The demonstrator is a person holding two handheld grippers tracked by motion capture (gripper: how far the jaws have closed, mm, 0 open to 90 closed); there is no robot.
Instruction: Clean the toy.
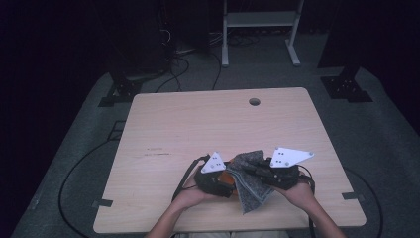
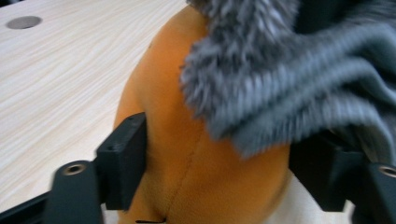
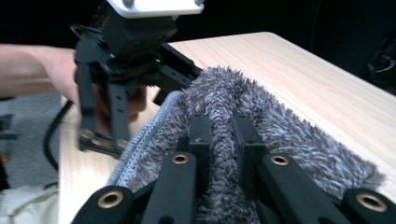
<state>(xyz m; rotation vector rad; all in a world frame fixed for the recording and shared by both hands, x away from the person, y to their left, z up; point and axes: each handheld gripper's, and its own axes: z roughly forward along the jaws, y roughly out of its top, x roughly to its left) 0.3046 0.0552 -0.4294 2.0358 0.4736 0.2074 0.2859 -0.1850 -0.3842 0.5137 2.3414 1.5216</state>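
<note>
Near the desk's [image 1: 173,124] front edge, the left gripper [image 2: 210,172] has its fingers clamped on an orange plush toy [image 2: 187,154]; the right gripper [image 3: 222,140] pinches shaggy grey cloth [image 3: 280,135] draped over it.

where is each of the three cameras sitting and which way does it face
High view: fixed above the person's side, looking forward and down on the table; forearms, left gripper and right gripper meet at a grey cloth.
Left gripper view: rides the left gripper, looking along its jaws, which clamp an orange soft thing under the cloth.
Right gripper view: rides the right gripper, looking along its jaws, which pinch the cloth; the left gripper and a hand show beyond.
Shared: all three show the cloth and table.
</note>
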